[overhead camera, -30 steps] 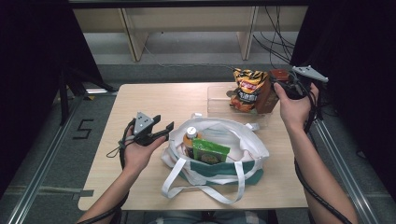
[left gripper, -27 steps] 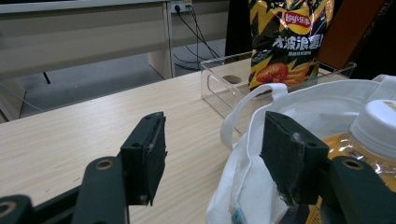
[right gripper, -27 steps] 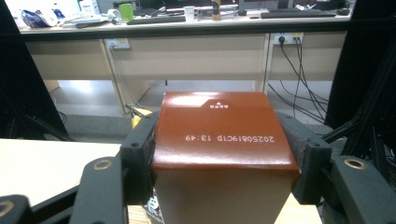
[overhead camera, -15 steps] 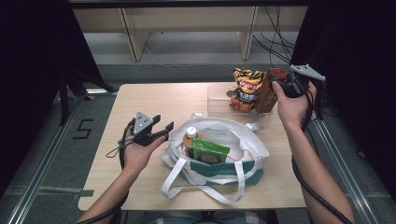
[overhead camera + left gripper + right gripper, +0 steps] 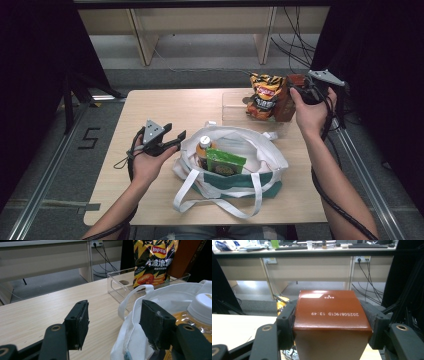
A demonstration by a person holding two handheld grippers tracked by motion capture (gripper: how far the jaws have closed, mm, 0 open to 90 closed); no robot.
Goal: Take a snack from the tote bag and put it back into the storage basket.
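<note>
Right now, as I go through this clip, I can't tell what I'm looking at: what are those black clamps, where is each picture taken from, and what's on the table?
A person sits at a wooden table and holds a hand-operated two-jaw clamp in each hand. The high view looks down from above; each of the other two pictures comes from a camera riding on one clamp. The left gripper is open beside a white tote bag, which holds an orange drink bottle and a green packet. The right gripper is shut on a brown carton, next to a chip bag standing in a clear plastic bin.
</note>
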